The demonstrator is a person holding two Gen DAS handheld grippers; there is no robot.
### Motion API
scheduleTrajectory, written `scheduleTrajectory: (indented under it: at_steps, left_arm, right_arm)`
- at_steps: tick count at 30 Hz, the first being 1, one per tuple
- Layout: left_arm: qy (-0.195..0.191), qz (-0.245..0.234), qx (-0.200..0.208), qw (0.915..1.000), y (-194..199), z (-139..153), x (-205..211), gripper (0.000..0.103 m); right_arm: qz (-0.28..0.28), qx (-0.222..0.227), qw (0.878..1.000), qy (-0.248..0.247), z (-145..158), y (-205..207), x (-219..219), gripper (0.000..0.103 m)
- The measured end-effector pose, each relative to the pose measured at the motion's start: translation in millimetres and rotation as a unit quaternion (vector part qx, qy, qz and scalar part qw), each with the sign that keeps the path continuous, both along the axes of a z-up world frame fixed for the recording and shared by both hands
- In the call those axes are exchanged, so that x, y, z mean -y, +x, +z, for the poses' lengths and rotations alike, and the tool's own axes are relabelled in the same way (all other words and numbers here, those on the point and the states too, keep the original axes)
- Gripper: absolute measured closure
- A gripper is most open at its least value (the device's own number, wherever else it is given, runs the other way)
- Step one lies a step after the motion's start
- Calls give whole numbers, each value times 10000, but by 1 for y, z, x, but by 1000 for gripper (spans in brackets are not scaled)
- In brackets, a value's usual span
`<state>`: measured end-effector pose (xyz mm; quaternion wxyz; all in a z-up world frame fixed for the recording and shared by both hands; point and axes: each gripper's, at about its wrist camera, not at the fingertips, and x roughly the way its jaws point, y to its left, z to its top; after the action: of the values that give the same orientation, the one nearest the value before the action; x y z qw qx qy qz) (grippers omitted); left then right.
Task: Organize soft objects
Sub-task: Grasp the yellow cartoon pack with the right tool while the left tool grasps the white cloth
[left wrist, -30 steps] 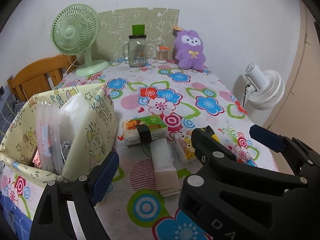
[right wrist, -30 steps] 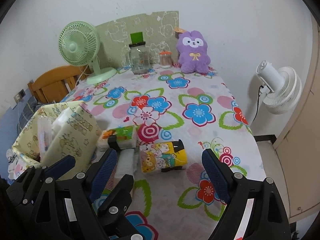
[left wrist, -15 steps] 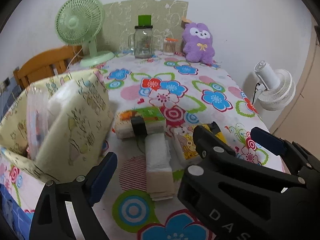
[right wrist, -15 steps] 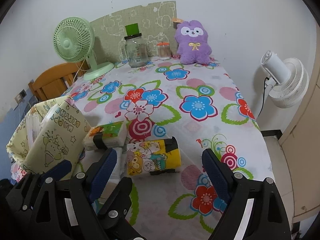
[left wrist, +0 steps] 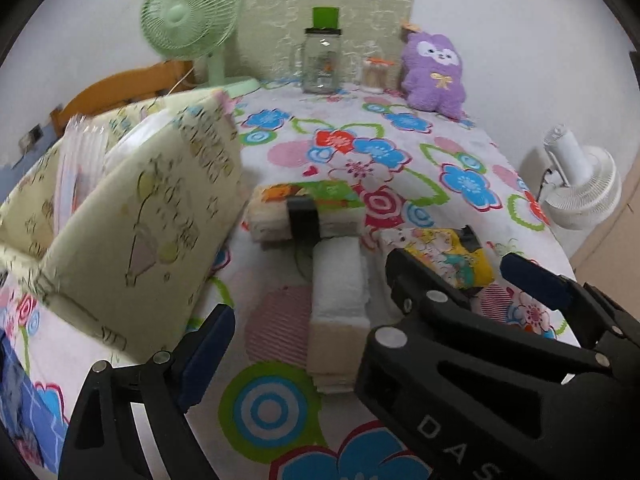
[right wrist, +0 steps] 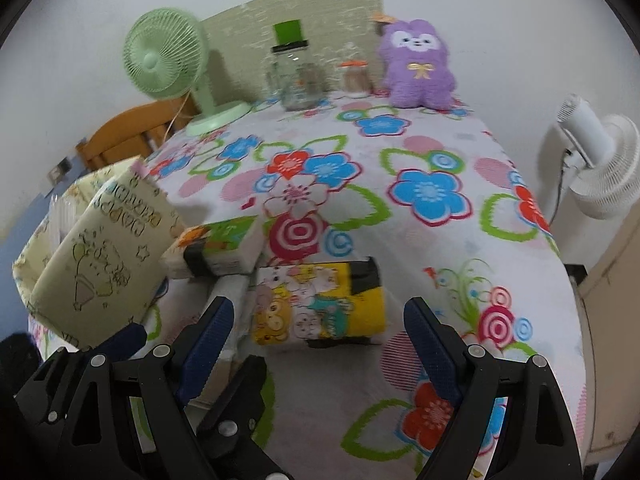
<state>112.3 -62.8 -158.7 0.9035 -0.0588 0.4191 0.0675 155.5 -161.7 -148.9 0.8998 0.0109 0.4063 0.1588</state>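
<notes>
Three soft packs lie on the floral tablecloth: a green-and-orange tissue pack [left wrist: 304,212] [right wrist: 218,248], a white folded cloth stack [left wrist: 340,312] [right wrist: 230,304], and a yellow cartoon tissue pack [right wrist: 320,304] [left wrist: 448,256]. A pale yellow fabric basket [left wrist: 140,224] [right wrist: 100,256] at the left holds a white pack and plastic sleeves. My right gripper [right wrist: 318,344] is open just in front of the yellow pack. My left gripper [left wrist: 376,316] is open around the near end of the white stack; the right gripper's body hides its right side.
A purple plush rabbit [right wrist: 418,66], a glass jar [right wrist: 298,76], a small jar [right wrist: 354,76] and a green fan [right wrist: 168,60] stand at the back of the table. A wooden chair [right wrist: 128,136] is at the left. A white fan [right wrist: 596,160] stands beyond the right table edge.
Both grippers have moved forward and lower toward the packs, which now look larger. The basket has come closer on the left. Both stay open.
</notes>
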Motion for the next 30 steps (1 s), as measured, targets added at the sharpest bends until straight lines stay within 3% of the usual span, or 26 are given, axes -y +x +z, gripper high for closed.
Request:
scheduleTrajectory:
  at_steps: [9, 11, 15, 24, 30]
  left_arm:
    - [44, 50, -257, 9996, 5, -10, -1, 12]
    - [47, 36, -298, 9995, 6, -12, 0, 12]
    - [54, -4, -264, 9996, 7, -12, 2, 12]
    - [254, -284, -210, 9991, 13, -11, 15, 20]
    - [175, -367, -221, 9989, 20, -11, 15, 26]
  right_arm:
    - [103, -198, 9996, -184, -11, 9, -7, 15]
    - [104, -234, 9994, -230, -14, 10, -7, 27]
    - [84, -235, 9994, -233, -14, 9, -5, 30]
    - [-275, -157, 9989, -357, -12, 6, 11, 31]
    - [-525, -221, 9981, -248, -11, 6, 20, 31]
